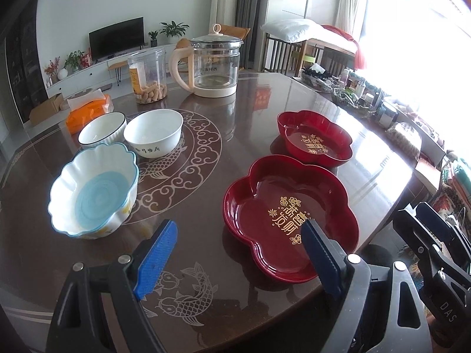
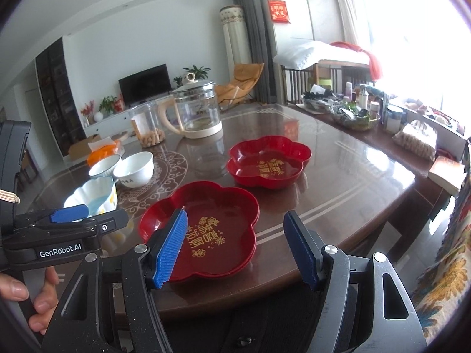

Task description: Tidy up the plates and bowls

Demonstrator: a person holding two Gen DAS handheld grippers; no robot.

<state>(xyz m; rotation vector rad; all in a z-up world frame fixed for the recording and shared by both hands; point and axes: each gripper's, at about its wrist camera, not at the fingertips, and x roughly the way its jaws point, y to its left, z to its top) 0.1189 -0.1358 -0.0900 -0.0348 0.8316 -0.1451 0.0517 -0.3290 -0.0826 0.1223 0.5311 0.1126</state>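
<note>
2 red flower-shaped plastic plates [image 1: 290, 217] [image 1: 315, 138] sit right of 3 white bowls [image 1: 94, 188]; left tongs [image 1: 238, 253] and right tongs [image 2: 235, 244] hover spread, empty.

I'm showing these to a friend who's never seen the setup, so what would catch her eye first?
Probably the two red flower-shaped plates with gold writing, the near plate by the table's front edge and the far plate behind it. Then the three bowls grouped on the left, led by the scalloped blue bowl, and the glass kettle at the back. Both grippers, left and right, hang open and empty.
</note>
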